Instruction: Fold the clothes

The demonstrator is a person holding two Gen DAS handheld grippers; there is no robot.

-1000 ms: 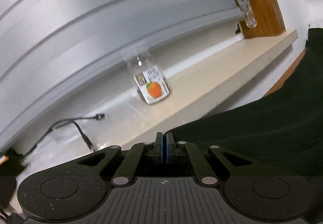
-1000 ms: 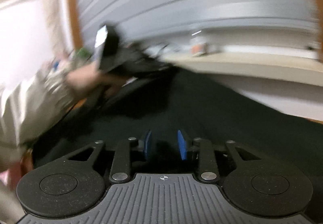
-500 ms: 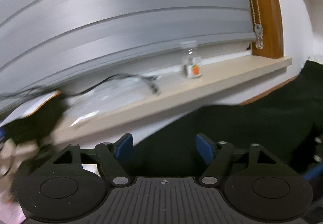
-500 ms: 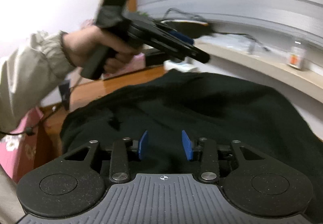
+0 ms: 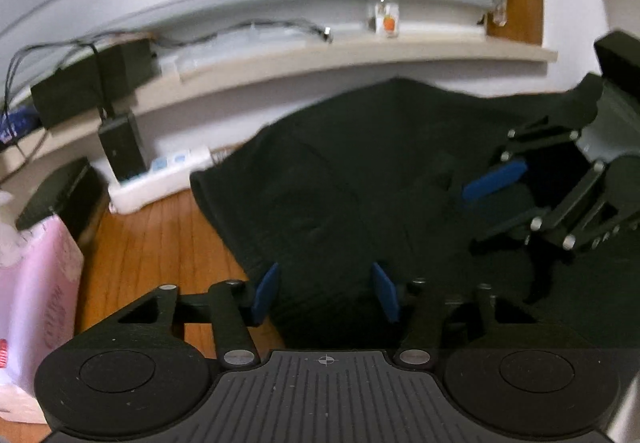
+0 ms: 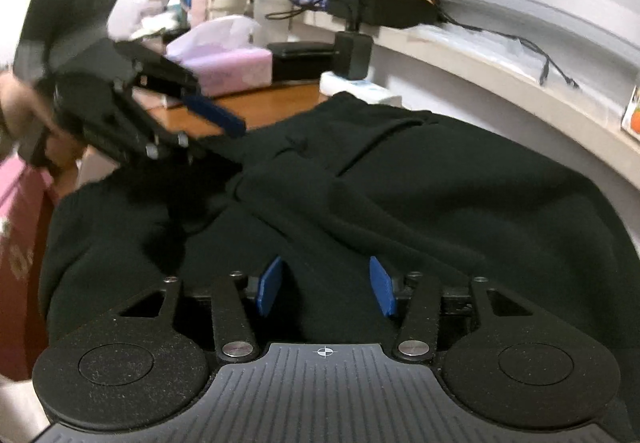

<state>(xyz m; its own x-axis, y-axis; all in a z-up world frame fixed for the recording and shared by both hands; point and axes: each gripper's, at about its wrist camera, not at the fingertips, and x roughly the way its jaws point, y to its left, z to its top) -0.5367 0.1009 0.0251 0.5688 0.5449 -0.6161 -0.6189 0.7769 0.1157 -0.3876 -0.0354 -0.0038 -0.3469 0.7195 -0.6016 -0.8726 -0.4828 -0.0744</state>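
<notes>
Surface: wooden table (image 5: 152,243), sill (image 5: 360,55) beyond.
Garment (image 5: 360,171): dark, rumpled, spread across table.
Left gripper (image 5: 326,291): above garment's left edge, jaws apart, closing, nothing gripped.
Right gripper (image 6: 326,287): above garment, jaws apart, opening, nothing gripped.

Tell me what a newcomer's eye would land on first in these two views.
The black garment dominates, heaped across the wooden table below the window ledge. Both grippers hang over it with nothing between their blue fingers: the left gripper closing, the right gripper opening. A pink tissue pack stands out at the table's left end.
</notes>
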